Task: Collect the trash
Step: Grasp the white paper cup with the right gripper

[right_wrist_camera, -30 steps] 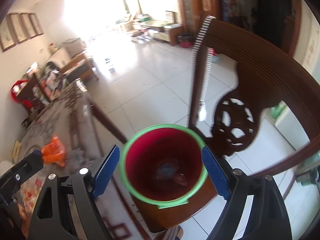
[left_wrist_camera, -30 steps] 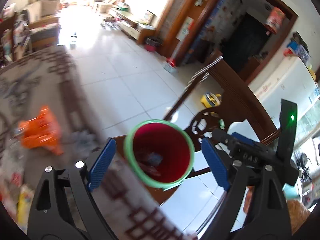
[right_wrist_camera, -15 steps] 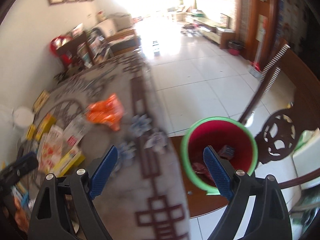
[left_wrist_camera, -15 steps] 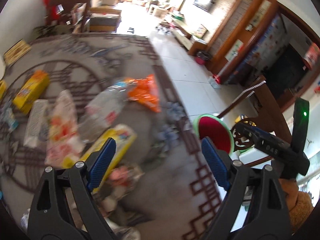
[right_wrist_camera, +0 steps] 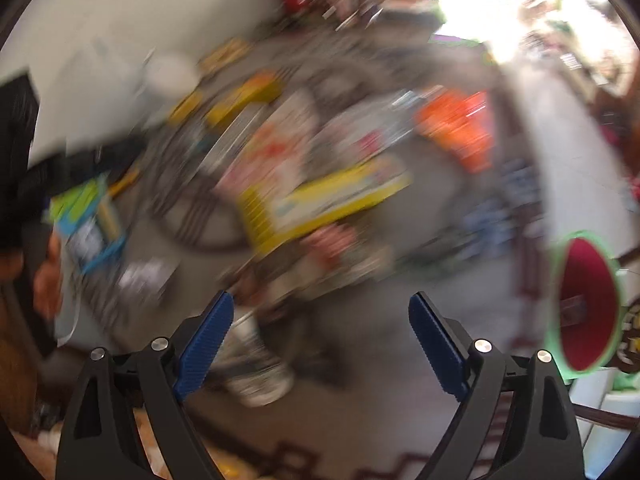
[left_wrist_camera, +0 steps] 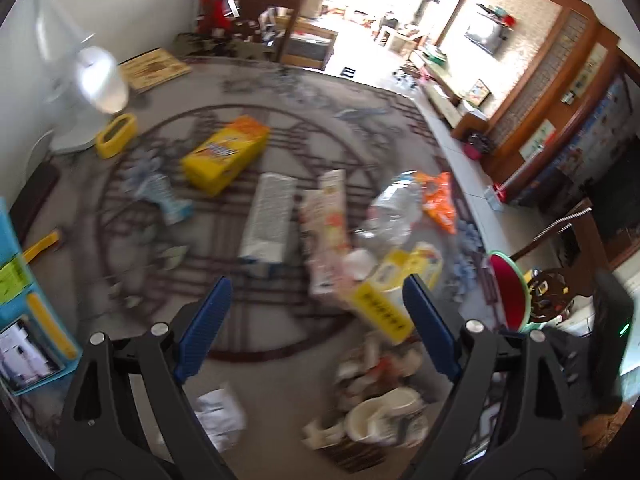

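Note:
Trash lies scattered on a patterned grey tablecloth: a yellow-orange box, a white carton, a pink-and-white packet, a clear plastic bottle, an orange wrapper, a flat yellow box and crumpled paper cups. A red bin with a green rim stands off the table's right edge on a chair; it also shows in the right wrist view. My left gripper is open and empty above the table. My right gripper is open and empty; its view is blurred.
A white desk fan and a small yellow container stand at the far left. A blue box sits at the left edge. A dark wooden chair stands right of the table. A crumpled white paper lies near me.
Both grippers have swung left, away from the red bin and over the table. The bin has gone from between the fingers to the right edge of both views.

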The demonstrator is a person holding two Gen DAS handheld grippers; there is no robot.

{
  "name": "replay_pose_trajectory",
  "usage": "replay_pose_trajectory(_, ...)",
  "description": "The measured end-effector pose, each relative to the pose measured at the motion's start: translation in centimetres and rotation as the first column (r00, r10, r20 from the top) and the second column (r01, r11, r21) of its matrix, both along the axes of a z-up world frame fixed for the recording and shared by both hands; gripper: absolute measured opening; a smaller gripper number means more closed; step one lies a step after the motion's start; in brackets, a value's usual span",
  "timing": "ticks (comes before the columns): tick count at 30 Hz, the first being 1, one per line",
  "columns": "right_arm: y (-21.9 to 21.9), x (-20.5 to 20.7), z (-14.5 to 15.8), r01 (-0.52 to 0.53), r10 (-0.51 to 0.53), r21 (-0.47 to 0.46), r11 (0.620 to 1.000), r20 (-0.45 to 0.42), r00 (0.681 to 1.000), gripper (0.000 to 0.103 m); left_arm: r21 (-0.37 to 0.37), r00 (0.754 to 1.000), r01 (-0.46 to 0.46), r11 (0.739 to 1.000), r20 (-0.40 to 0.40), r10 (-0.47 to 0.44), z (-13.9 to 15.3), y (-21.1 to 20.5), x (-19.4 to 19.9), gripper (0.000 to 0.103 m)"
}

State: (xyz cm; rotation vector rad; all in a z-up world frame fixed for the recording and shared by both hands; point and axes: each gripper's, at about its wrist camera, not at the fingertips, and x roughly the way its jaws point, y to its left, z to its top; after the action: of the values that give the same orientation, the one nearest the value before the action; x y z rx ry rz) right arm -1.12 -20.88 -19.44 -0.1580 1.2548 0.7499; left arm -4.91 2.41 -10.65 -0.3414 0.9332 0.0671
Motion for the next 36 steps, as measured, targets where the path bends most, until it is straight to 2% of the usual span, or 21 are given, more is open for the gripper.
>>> replay_pose_trajectory(3, 2.1, -1.0, -2.6, -0.073, 0.070, -0.033, 0.997, -0.084, 0.994, 0.086, -0.015, 1.000, -0.014, 1.000, -0.025, 0.013, -0.7, 2.2, -1.5, 0.085)
replay_pose_trajectory(7, 3.7, -1.4, -4.5, -0.128, 0.125, -0.005, 0.992, -0.180, 0.976, 0.086, -0.018, 0.997, -0.035, 0.999, -0.067, 0.033, -1.7, 4.9, -3.4, 0.085)
replay_pose_trajectory(10, 4.5, -1.8, -5.9, -0.159, 0.152, -0.012, 0.987, -0.229, 0.961, 0.084, -0.019, 0.996, -0.009, 1.000, -0.088, 0.007, -2.5, 6.2, -4.8, 0.085)
replay_pose_trajectory(12, 5.1, -2.2, -6.4, -0.169, 0.159, -0.022, 0.985, -0.233, 0.959, 0.063, -0.019, 0.994, 0.016, 1.000, -0.106, -0.018, -3.3, 6.7, -5.3, 0.085)
replay_pose_trajectory(15, 5.7, -2.4, -6.6, -0.163, 0.153, -0.023, 0.986, -0.225, 0.962, 0.057, -0.037, 0.987, 0.074, 0.997, -0.141, -0.078, -4.8, 6.8, -6.3, 0.085)
replay_pose_trajectory(18, 6.7, -2.4, -5.6, -0.141, 0.135, -0.024, 0.990, -0.171, 0.976, 0.047, -0.068, 0.968, 0.154, 0.986, -0.189, -0.165, -6.6, 6.1, -6.9, 0.086)
replay_pose_trajectory(20, 6.7, -2.1, -4.9, -0.119, 0.114, -0.020, 0.993, -0.146, 0.983, 0.046, -0.091, 0.947, 0.207, 0.974, -0.230, -0.223, -8.1, 5.5, -7.0, 0.088)
replay_pose_trajectory(23, 6.8, -1.6, -4.4, -0.077, 0.072, -0.029, 0.997, -0.127, 0.989, 0.046, -0.088, 0.932, 0.234, 0.968, -0.264, -0.249, -10.0, 4.9, -7.2, 0.088)
replay_pose_trajectory(28, 7.1, -1.0, -3.7, -0.017, 0.014, -0.033, 0.999, -0.103, 0.995, 0.046, -0.140, 0.929, 0.217, 0.966, -0.274, -0.248, -11.7, 4.8, -6.8, 0.087)
replay_pose_trajectory(30, 7.0, -0.6, -3.2, 0.000, -0.003, -0.034, 0.999, -0.095, 0.995, 0.046, -0.155, 0.930, 0.213, 0.965, -0.270, -0.249, -11.9, 4.8, -6.4, 0.072)
replay_pose_trajectory(31, 7.0, -0.5, -3.1, 0.005, -0.009, -0.036, 0.999, -0.092, 0.996, 0.046, -0.165, 0.931, 0.212, 0.963, -0.265, -0.250, -12.0, 4.8, -6.1, 0.068)
replay_pose_trajectory(33, 7.1, -0.4, -3.1, 0.015, -0.019, -0.046, 0.999, -0.088, 0.996, 0.046, -0.176, 0.933, 0.213, 0.961, -0.255, -0.253, -12.0, 4.8, -5.3, 0.047)
replay_pose_trajectory(36, 7.2, -0.4, -3.2, 0.023, -0.029, -0.061, 0.998, -0.089, 0.996, 0.047, -0.184, 0.939, 0.213, 0.960, -0.234, -0.253, -11.6, 4.5, -4.1, 0.025)
